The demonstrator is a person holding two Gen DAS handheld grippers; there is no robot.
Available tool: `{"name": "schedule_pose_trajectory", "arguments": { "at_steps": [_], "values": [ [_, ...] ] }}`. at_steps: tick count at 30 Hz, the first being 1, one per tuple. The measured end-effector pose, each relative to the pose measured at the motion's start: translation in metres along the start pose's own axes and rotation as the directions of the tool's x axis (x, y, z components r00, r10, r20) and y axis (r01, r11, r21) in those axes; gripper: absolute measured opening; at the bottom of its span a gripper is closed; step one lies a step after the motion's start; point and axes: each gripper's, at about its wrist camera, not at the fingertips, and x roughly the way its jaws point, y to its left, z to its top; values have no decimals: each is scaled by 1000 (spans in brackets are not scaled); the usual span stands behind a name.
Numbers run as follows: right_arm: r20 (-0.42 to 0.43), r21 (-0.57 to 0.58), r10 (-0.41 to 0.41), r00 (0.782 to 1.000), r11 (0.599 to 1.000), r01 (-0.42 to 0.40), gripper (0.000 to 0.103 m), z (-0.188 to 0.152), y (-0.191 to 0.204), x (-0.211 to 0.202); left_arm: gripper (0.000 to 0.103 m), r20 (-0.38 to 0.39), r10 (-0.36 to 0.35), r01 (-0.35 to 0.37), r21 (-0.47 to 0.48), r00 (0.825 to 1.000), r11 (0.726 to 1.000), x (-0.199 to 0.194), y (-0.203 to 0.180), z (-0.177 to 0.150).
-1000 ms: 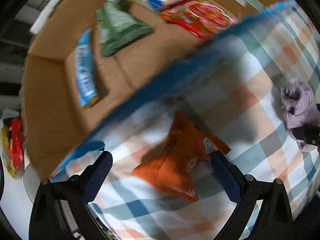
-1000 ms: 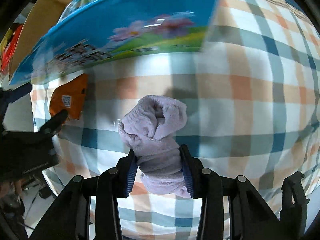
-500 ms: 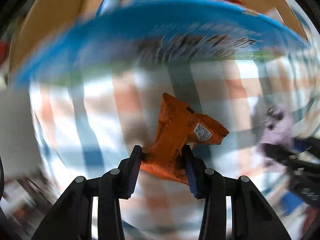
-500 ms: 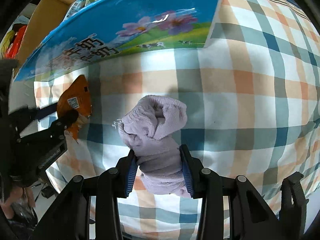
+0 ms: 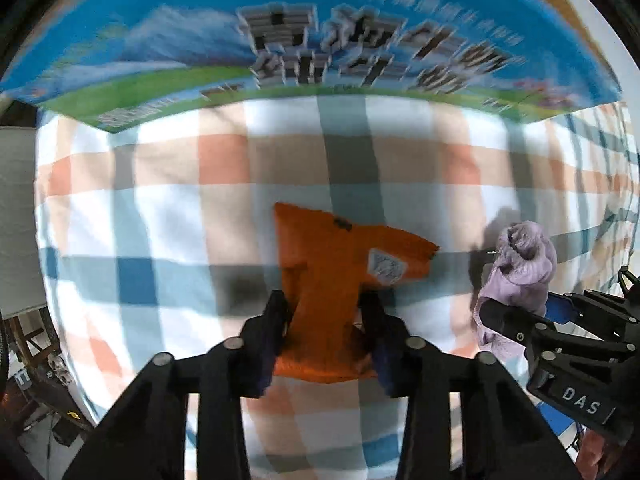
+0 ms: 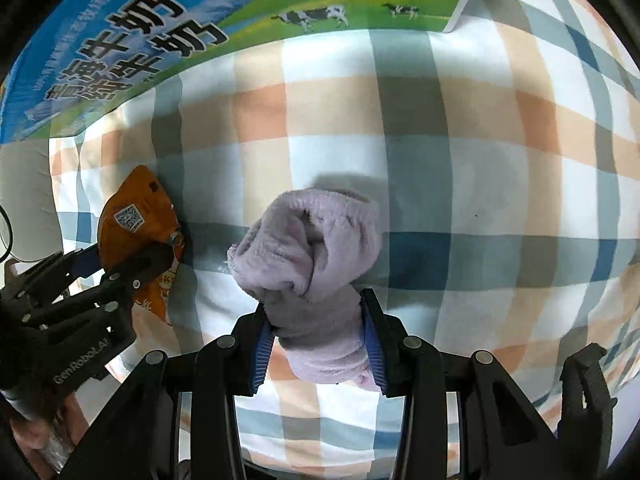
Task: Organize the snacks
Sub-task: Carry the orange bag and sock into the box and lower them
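Ahead, a blue printed carton [image 5: 320,36] spans the far side of the checked tablecloth [image 5: 160,184], its near wall facing both grippers. Nearer, the left gripper [image 5: 325,312] is clamped on the near end of an orange snack packet [image 5: 340,256]; the packet's long axis runs away from the fingers, its QR label toward the far right. Just to its right, the right gripper [image 6: 316,330] pinches a lilac rolled cloth [image 6: 312,248], whose bunched end points toward the carton.
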Motion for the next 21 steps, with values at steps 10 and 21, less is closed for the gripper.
{"name": "schedule_pose_trajectory", "arguments": {
  "at_steps": [10, 21],
  "values": [
    [192, -77, 98, 976, 993, -84, 41, -14, 33, -121, 29, 294, -52, 64, -30, 954, 998, -146, -3, -10],
    [341, -126, 103, 934, 990, -64, 41, 34, 79, -206, 29, 426, 25, 12, -84, 904, 996, -204, 13, 81]
  ]
}}
